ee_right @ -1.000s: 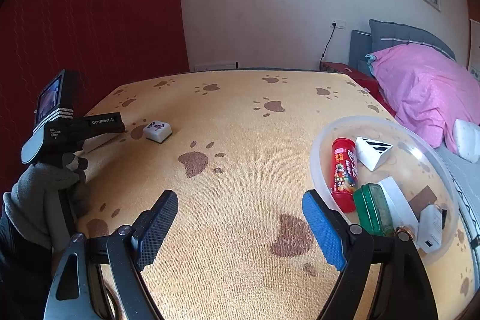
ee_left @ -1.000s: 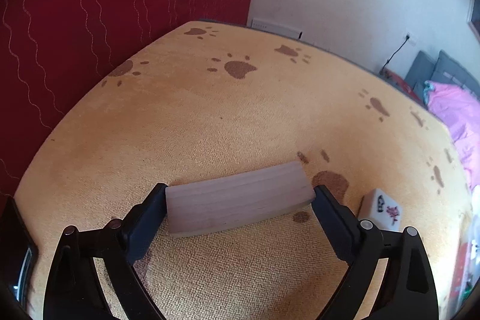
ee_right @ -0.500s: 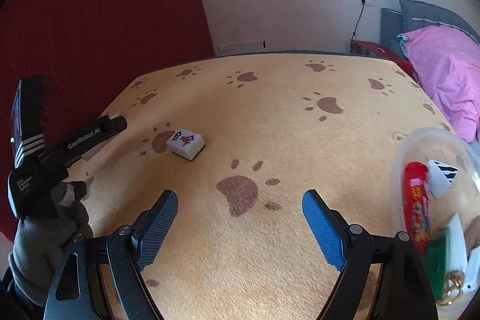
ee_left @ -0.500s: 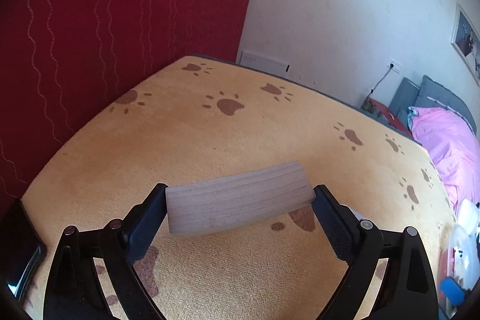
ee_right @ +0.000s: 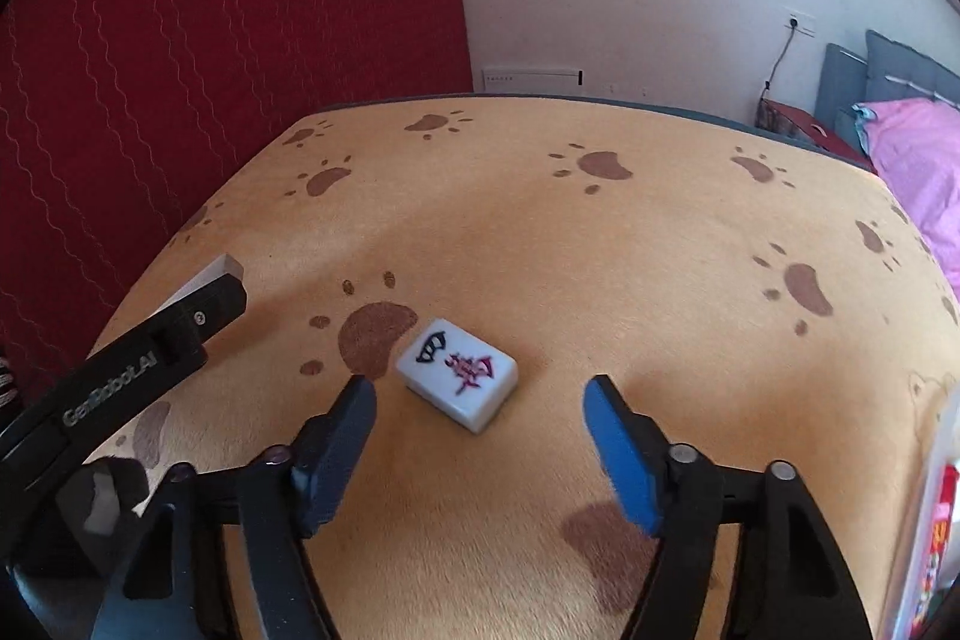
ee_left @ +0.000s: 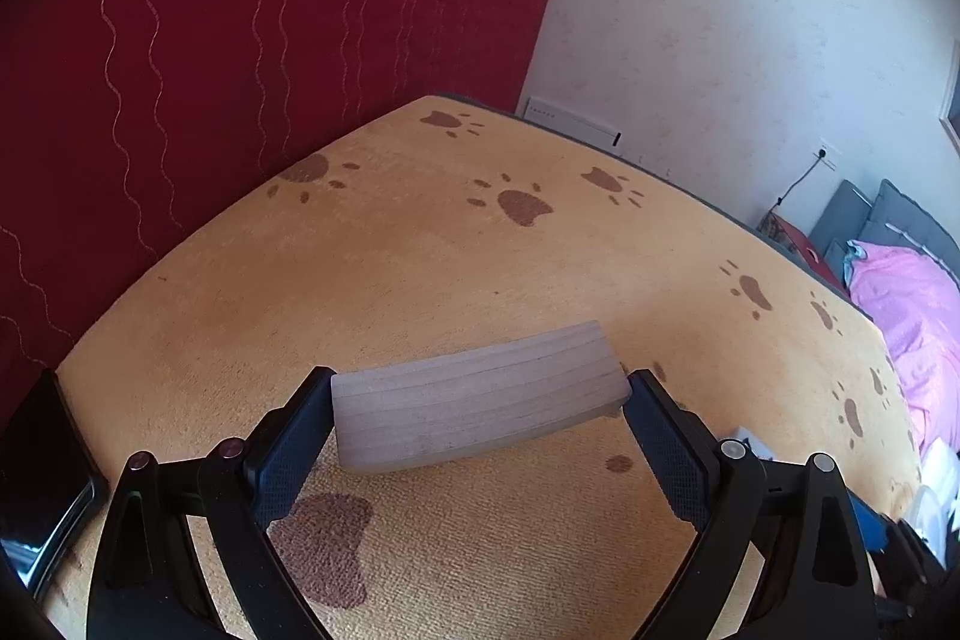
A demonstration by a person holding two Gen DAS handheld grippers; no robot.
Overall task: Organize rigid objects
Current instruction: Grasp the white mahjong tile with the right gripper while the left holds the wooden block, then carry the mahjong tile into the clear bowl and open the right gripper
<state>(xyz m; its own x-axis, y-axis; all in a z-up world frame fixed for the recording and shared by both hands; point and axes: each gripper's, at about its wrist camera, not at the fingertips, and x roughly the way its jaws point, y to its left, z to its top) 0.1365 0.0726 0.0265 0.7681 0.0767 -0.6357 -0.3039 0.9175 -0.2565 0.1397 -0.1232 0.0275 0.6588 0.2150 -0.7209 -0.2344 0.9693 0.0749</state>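
Meanwhile, the right gripper [ee_right: 477, 394] had swung away from the clear bowl [ee_right: 942, 514] and its jaws had just been closing, unclenched, with the mahjong tile [ee_right: 457, 381] lying on the paw-print blanket [ee_right: 660, 250] between the tips and touching neither; a pick-up looked next. At ten o'clock the left gripper [ee_left: 480, 397] stayed clamped on the wooden block [ee_left: 477, 397], lifted off the blanket. The bowl was cut off at three o'clock, its contents blurred.

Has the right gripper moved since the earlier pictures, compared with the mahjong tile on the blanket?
Yes. The right gripper has come up to the mahjong tile, which now lies just ahead between its closing fingers, untouched.
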